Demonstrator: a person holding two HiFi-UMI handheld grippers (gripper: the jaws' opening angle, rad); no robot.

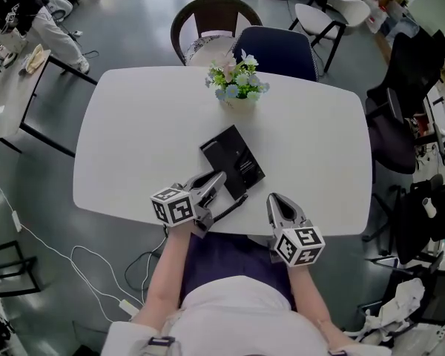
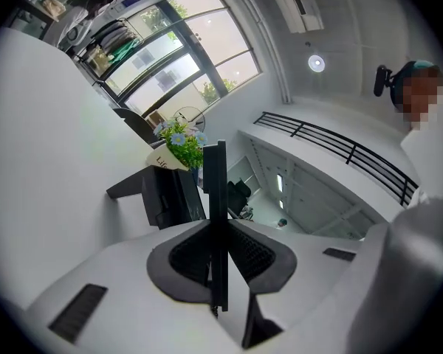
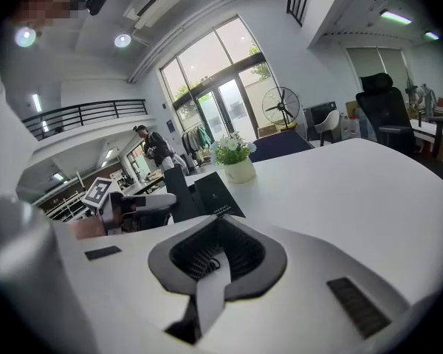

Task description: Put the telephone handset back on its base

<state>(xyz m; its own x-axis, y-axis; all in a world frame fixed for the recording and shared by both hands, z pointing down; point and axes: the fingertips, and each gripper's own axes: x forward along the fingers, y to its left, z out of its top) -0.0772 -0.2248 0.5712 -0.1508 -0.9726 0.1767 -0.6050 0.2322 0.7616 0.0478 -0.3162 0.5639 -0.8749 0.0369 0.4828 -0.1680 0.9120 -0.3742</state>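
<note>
Handset (image 2: 215,198) pinched edge-on in left tongs (image 1: 221,178), just beside base (image 1: 233,158); right tongs (image 1: 276,201) pressed together, empty.

Your table (image 1: 126,132) was plain white. The handset (image 1: 233,205) was black. The base (image 1: 233,162) at its 12 o'clock was black too, with small white print. Your left gripper (image 1: 219,181) and right gripper (image 1: 274,199) were pale grey with dark grey pads and black-and-white square markers. The flowers (image 1: 237,76) at the table's 12 o'clock were white, pink and blue over green leaves, in a cream pot (image 1: 237,103). The chair (image 1: 278,50) past them was navy.
</note>
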